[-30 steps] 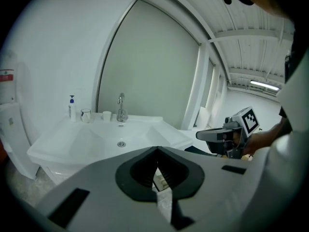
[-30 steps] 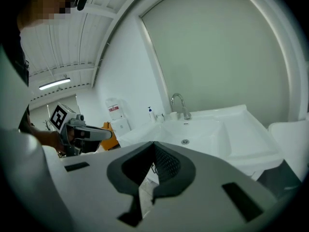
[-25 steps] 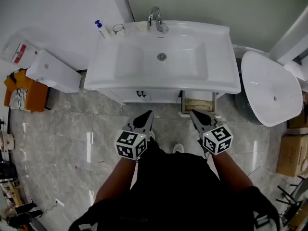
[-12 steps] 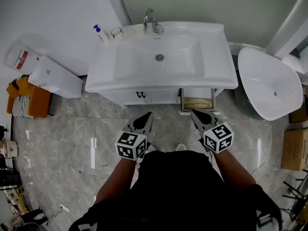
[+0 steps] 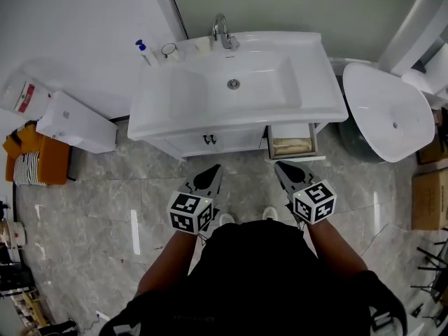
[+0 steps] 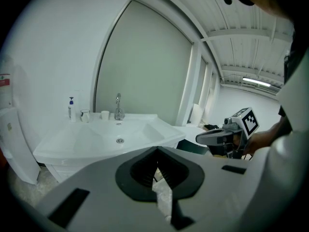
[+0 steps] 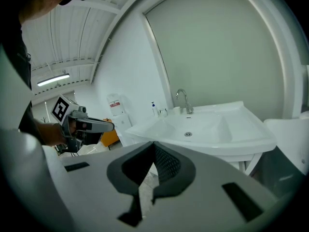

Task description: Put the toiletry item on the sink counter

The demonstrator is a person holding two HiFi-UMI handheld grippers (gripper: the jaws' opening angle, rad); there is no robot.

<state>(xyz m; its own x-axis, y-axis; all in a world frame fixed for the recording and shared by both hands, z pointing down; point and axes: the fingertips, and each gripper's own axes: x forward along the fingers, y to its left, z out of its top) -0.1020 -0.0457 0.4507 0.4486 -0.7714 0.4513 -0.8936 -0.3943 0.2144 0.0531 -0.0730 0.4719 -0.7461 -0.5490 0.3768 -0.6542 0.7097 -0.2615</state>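
Nothing is picked up yet, so most of the risk lies in the reach. The likeliest source, as a guess, is the open drawer [image 5: 294,157] under the right half of the bench [image 5: 323,96], just above centre of the head view. What lies inside it is too small to make out. The opening looks narrow, and jaws that go in pressed together would shove whatever is inside rather than take it. A careless swing on the way up could also catch the bench's front edge.

At the upper left of the bench a pump bottle [image 5: 145,50] and a glass [image 5: 170,48] stand close together beside the tap [image 5: 224,31]. Setting something down there could tip either one. The loose basin [image 5: 385,117] leaning at the right edge of the frame crowds that side.

The left gripper [image 5: 212,168] and the right gripper [image 5: 281,165] hover over the floor in the lower middle, well apart from the bench. Each has its jaws pressed together, tips meeting, with nothing between them and nothing touched. Which toiletry item is meant I cannot tell, but neither gripper carries one.
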